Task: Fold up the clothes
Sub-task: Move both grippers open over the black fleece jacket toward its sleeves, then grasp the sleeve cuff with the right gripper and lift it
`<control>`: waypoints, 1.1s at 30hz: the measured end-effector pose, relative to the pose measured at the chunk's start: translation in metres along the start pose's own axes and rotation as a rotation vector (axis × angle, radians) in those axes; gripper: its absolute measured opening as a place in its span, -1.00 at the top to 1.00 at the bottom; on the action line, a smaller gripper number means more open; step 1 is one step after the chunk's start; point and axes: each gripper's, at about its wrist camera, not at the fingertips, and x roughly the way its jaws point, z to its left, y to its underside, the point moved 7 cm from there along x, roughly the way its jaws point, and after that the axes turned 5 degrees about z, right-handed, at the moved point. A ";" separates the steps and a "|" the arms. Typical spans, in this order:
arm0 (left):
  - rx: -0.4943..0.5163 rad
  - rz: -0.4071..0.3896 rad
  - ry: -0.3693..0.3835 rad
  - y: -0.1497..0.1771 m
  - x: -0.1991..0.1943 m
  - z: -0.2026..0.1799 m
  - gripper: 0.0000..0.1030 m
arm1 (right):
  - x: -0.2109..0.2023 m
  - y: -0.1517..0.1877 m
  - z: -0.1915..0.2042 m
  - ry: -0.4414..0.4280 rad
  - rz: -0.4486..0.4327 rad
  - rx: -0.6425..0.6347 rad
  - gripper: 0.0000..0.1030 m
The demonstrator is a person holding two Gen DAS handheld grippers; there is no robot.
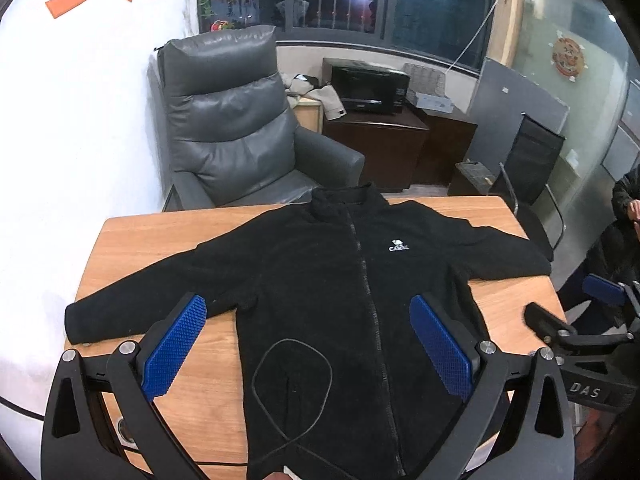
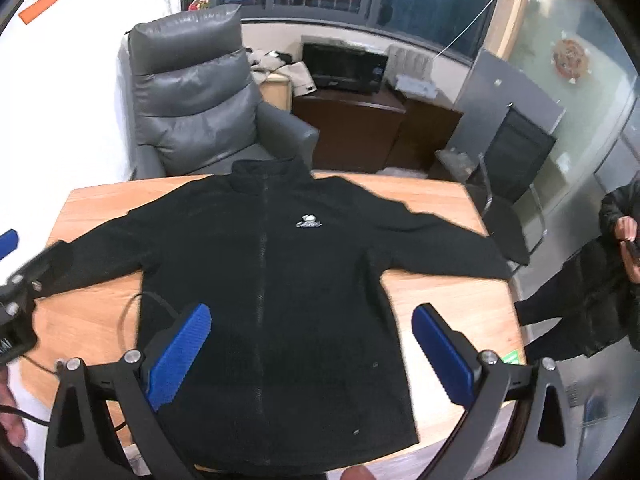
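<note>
Your wooden table carries a black fleece jacket laid flat, front up and zipped, collar toward the far edge beside the grey armchair, both sleeves spread outward across the tabletop. Your left gripper hovers over the jacket's lower half with its blue pads spread wide and nothing between them, and your right gripper does likewise. A thin black cable loops across the hem.
</note>
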 end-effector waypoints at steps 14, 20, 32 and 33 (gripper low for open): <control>0.074 0.152 -0.051 -0.005 0.111 -0.086 -1.00 | 0.076 -0.030 -0.117 -0.025 -0.053 0.028 -1.00; 0.073 0.177 -0.109 -0.015 0.189 -0.140 -1.00 | 0.167 -0.033 -0.248 -0.045 -0.027 0.166 -1.00; 0.042 0.207 -0.117 -0.029 0.340 -0.204 -1.00 | 0.333 0.010 -0.515 -0.044 0.002 0.371 -0.96; 0.047 0.210 -0.108 -0.029 0.347 -0.206 -1.00 | 0.347 0.013 -0.527 -0.077 0.021 0.389 -0.96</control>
